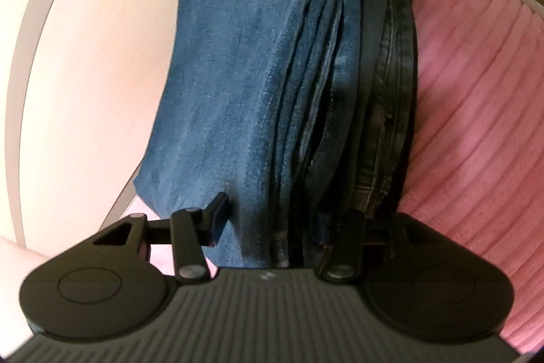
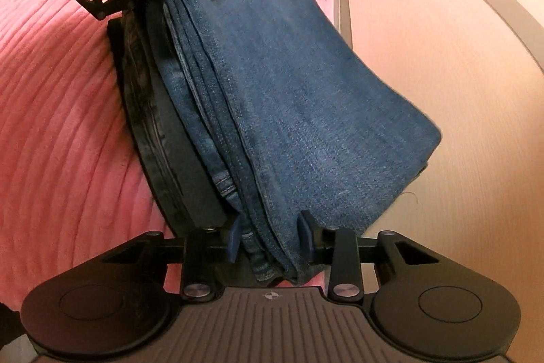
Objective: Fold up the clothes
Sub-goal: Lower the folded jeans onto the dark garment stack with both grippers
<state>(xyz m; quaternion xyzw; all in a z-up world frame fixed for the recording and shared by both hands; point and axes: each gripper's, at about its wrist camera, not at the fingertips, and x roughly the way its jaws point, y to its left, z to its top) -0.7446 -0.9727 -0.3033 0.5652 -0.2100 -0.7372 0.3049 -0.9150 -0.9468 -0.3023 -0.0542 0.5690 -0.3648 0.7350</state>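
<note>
Holding the folded blue jeans (image 2: pixel 306 97) at both ends, one claw per end, so I read this as the carry/place step after folding. Right claw (image 2: pixel 270 235) is clenched on the near end of the bundle, pads pressing the denim from both sides. Left claw (image 1: pixel 289 220) straddles the opposite end; its left pad touches denim, but the right pad is buried in dark cloth, so I can't tell if it's gripping. A black folded garment (image 2: pixel 149 111) sits flat against the jeans, pink ribbed bedspread (image 2: pixel 57 84) beyond. Next, I judge: lower both ends evenly, release together, keep layers aligned.
</note>
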